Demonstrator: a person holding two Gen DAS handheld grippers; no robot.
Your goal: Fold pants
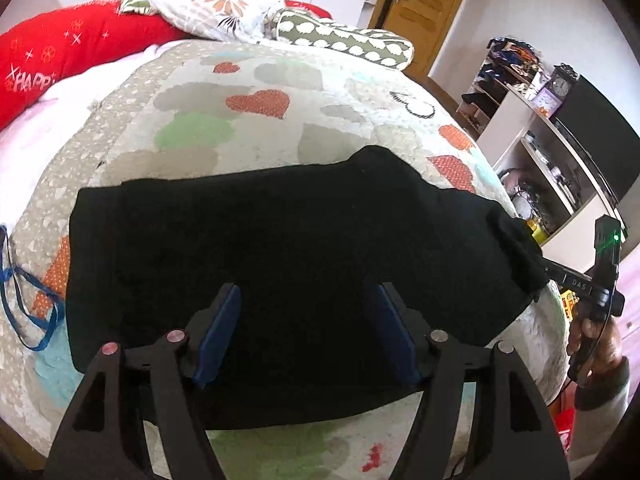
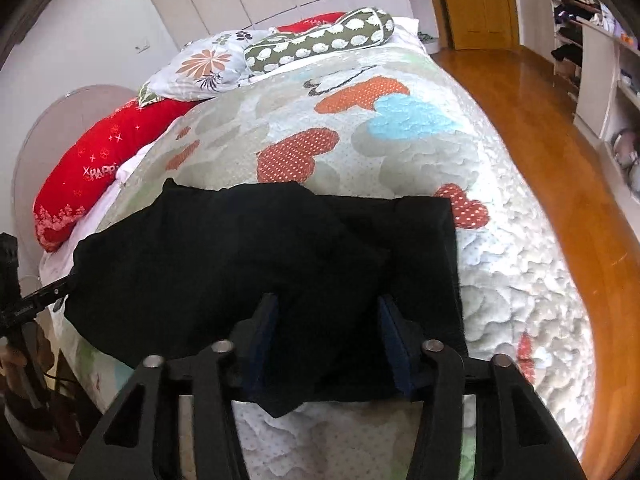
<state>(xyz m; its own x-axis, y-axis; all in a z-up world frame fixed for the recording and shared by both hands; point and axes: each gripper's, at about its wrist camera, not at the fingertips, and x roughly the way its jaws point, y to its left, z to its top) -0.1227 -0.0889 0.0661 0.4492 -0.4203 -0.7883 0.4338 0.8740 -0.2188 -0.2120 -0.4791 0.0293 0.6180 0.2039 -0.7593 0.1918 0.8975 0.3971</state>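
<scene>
Black pants point(image 1: 288, 240) lie folded across a heart-patterned quilt point(image 1: 240, 120) on a bed. My left gripper point(image 1: 308, 332) hovers open over their near edge, its blue pads point(image 1: 222, 332) wide apart and the cloth flat beneath. In the right wrist view the pants point(image 2: 280, 248) fill the middle. My right gripper point(image 2: 328, 340) straddles a bunched fold at their near edge, pads point(image 2: 394, 340) apart, cloth between them. Each view shows the other gripper at the pants' far end: the right gripper point(image 1: 560, 274), held by a hand point(image 1: 600, 344), and the left gripper point(image 2: 60, 290).
Pillows point(image 2: 320, 40) and a red cushion point(image 1: 60, 52) lie at the head of the bed. A blue strap point(image 1: 28, 312) rests on the quilt to the left. White shelves point(image 1: 540, 152) and a wooden door point(image 2: 476, 4) stand beyond a wood floor point(image 2: 540, 140).
</scene>
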